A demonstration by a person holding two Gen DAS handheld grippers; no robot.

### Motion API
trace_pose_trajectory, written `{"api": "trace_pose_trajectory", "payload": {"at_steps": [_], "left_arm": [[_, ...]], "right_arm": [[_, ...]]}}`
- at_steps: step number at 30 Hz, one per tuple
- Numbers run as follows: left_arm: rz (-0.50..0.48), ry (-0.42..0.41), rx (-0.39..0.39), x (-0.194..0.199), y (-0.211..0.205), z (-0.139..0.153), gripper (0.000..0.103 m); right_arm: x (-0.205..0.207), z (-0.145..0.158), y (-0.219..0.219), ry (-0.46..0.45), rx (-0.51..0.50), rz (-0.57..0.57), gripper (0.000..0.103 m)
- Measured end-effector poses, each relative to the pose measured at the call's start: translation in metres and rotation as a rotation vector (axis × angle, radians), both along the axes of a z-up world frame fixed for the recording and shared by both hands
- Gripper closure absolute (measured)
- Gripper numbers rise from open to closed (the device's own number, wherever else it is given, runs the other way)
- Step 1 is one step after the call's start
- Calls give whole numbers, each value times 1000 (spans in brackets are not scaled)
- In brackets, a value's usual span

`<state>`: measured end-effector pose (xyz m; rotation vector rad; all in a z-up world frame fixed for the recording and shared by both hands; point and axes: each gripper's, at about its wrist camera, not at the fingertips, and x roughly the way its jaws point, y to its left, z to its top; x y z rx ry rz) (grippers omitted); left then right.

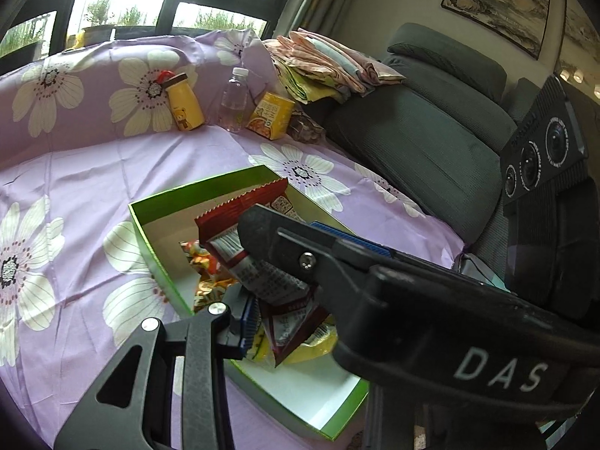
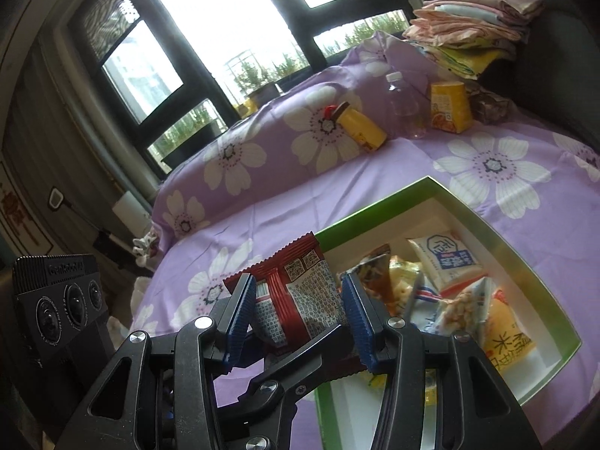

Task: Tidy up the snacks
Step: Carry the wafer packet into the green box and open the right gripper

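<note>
Jaws of right gripper standing open around red packet: light, crinkly, slippery; left gripper pinching its middle.

Bright window, grey sofa, framed painting

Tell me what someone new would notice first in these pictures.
First, the red snack packet between the right gripper fingers, at the near-left corner of the green box. The box sits on the purple flowered sheet, filled with snack bags. A yellow bottle lies against the far bolster.
</note>
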<state>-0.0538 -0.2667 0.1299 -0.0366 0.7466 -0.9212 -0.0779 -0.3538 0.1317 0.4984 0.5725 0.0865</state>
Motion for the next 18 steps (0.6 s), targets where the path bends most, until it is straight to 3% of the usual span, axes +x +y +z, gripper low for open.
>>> {"api": "trace_pose_trajectory", "payload": {"at_steps": [6,18], "left_arm": [[-40,88,22,8,-27,-14,72],[-62,204,39,20,-43,-32,72]], "right_arm": [[0,-13,-27,44,13,-52,52],[7,-32,-49,112,85,-84,52]]}}
